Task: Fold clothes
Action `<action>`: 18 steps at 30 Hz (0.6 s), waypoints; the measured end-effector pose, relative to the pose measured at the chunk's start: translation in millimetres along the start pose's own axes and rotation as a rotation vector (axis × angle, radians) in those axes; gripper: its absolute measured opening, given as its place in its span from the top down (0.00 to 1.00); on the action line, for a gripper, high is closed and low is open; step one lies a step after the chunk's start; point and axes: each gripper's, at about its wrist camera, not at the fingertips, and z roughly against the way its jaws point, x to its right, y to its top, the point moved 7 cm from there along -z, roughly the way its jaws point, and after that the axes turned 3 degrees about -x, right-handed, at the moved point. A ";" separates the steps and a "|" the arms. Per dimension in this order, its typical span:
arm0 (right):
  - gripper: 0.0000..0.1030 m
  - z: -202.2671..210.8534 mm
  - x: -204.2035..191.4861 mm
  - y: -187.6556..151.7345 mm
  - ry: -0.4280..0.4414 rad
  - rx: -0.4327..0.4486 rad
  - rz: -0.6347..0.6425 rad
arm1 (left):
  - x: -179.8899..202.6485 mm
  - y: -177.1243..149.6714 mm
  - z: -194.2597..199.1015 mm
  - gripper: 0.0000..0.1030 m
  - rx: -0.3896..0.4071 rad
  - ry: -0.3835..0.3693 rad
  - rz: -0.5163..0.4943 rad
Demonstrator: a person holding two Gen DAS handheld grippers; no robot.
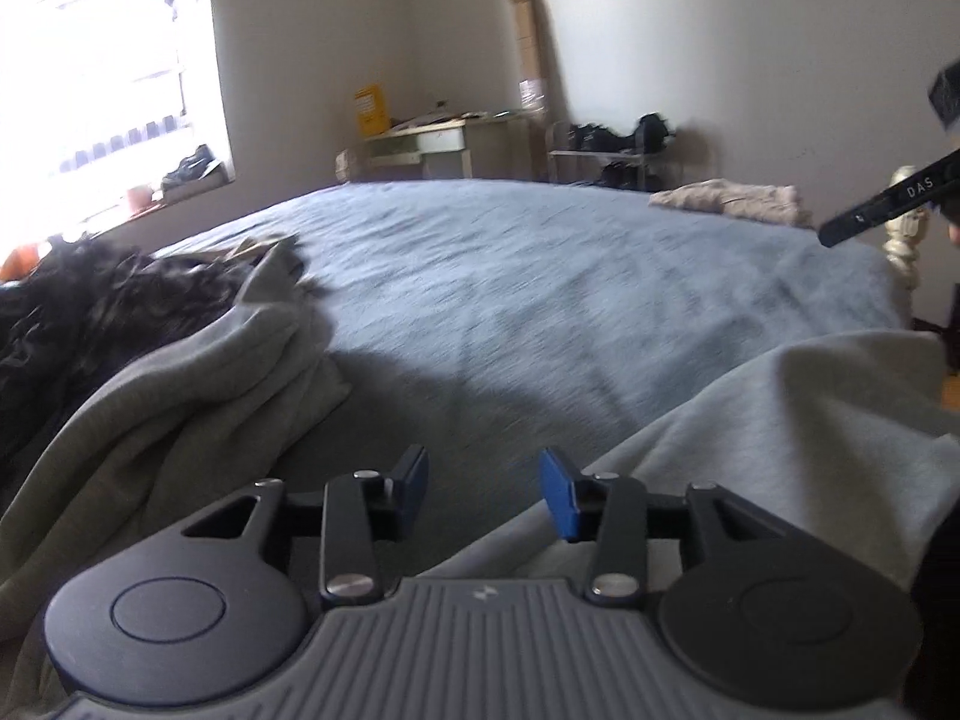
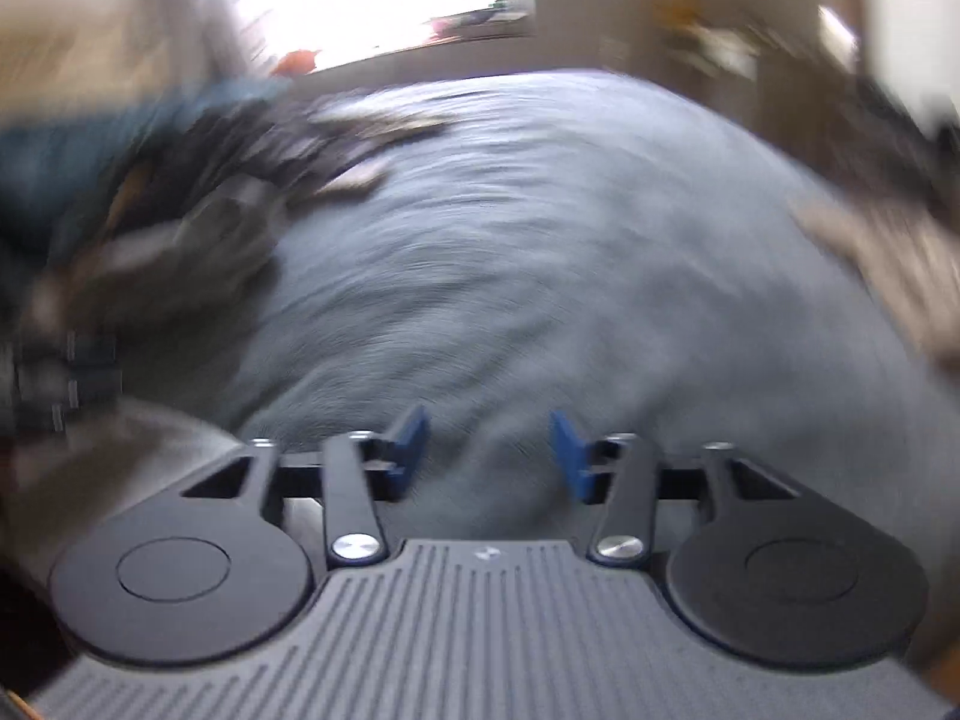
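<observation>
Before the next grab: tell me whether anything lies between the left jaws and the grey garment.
Nothing visible does. The left gripper stands open and empty just above the grey garment, whose folds lie on both sides of it, with only bare blue bedspread ahead.

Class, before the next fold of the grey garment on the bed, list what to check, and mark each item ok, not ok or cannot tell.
1. Left gripper empty, jaws apart: ok.
2. Right gripper empty, jaws apart: ok.
3. Grey garment lying flat: not ok, bunched.
4. Bare blue bedspread ahead for folding: ok.
5. Dark clothes pile off the garment: cannot tell.
6. Right wrist view sharp: not ok, blurred.
</observation>
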 end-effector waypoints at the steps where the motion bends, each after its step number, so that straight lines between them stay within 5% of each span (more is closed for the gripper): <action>1: 0.45 4.5 17.2 -10.3 0.019 -0.011 -0.091 | 7.5 4.1 -1.1 0.51 0.004 -0.019 -0.013; 3: 0.45 10.9 47.6 -34.6 0.038 -0.039 -0.235 | 22.4 12.2 -10.5 0.51 0.001 -0.053 -0.054; 6: 0.45 14.5 51.8 -56.3 0.063 -0.041 -0.191 | 49.6 20.4 -27.5 0.50 -0.035 -0.120 -0.139; 13: 0.35 -9.9 -3.8 -82.1 0.160 -0.129 0.318 | 93.2 23.1 -64.4 0.48 -0.138 -0.265 -0.279; 16: 0.36 -23.7 -8.1 -95.2 0.172 -0.190 0.398 | 98.3 17.6 -76.4 0.52 -0.194 -0.276 -0.289; 18: 0.55 -20.2 -11.4 -98.4 0.153 -0.178 0.443 | 99.5 15.2 -77.6 0.62 -0.198 -0.274 -0.287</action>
